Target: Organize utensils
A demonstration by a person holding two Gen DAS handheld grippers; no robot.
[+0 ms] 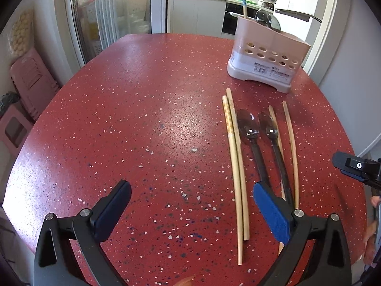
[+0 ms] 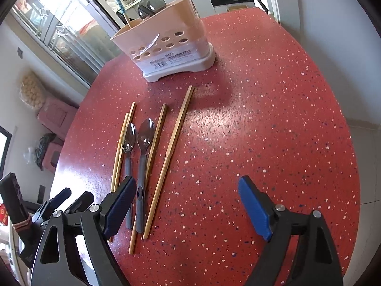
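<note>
A: Red speckled stone is seen across the round table (image 1: 147, 109). How are the utensils laid out, left to right?

B: In the left wrist view, two pale wooden chopsticks (image 1: 234, 157) are laid side by side, touching. Next, two spoons (image 1: 259, 140) with dark translucent bowls and grey handles are placed bowl-up, handles toward the camera. Two more chopsticks (image 1: 291, 147) are set to their right, one partly tucked under the right spoon's handle. All lie flat, roughly parallel.

A: And the holder?

B: A pink utensil caddy (image 1: 264, 54) with round holes, a white base and a barcode label is stood at the table's far right, just beyond the row. A dark spoon and a wooden stick with a blue top are already held upright in it.

A: The grippers?

B: The left gripper (image 1: 193, 212) is spread wide over bare table left of the row, nothing between its blue pads; its right pad hangs over the spoon handles. The right gripper (image 2: 188, 207) is likewise wide apart and empty, over bare table right of the row.

A: What is shown by one view only?

B: Only the right wrist view shows the longest chopstick (image 2: 170, 157) whole, and both grippers' fingers at lower left.
</note>
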